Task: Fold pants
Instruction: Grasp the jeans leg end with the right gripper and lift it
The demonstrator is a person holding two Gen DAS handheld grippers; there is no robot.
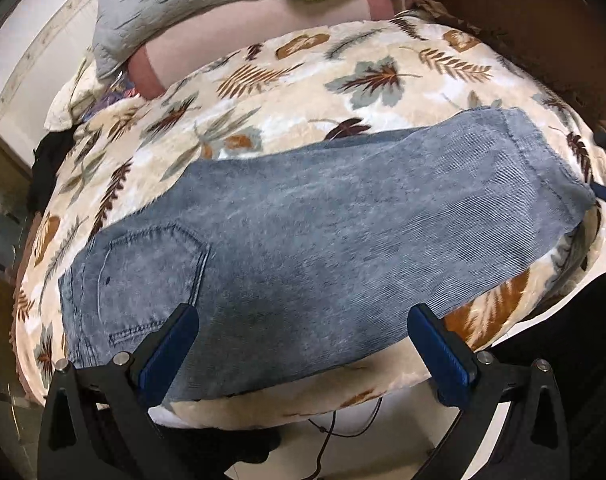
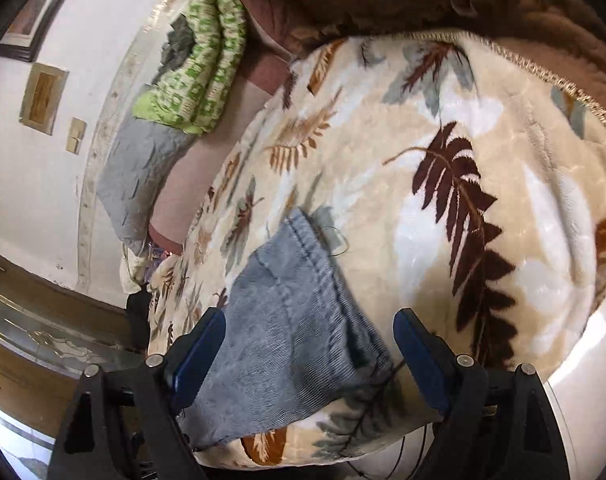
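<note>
The pants (image 1: 303, 216) lie flat on the bed's blanket (image 1: 343, 72), waist at 8 o'clock, hems at 3. Left gripper (image 1: 303, 322) and right gripper (image 2: 309, 330) hover spread, holding nothing. The denim looks soft and weighty; pinch waistband and hems.

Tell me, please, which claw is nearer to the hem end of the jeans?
Right. The right claw straddles the hem end; the left claw hangs open over the jeans' seat, near the back pocket.

Leaf-print blanket (image 1: 343, 80) over bed; jeans (image 1: 303, 220) flat on it.
</note>
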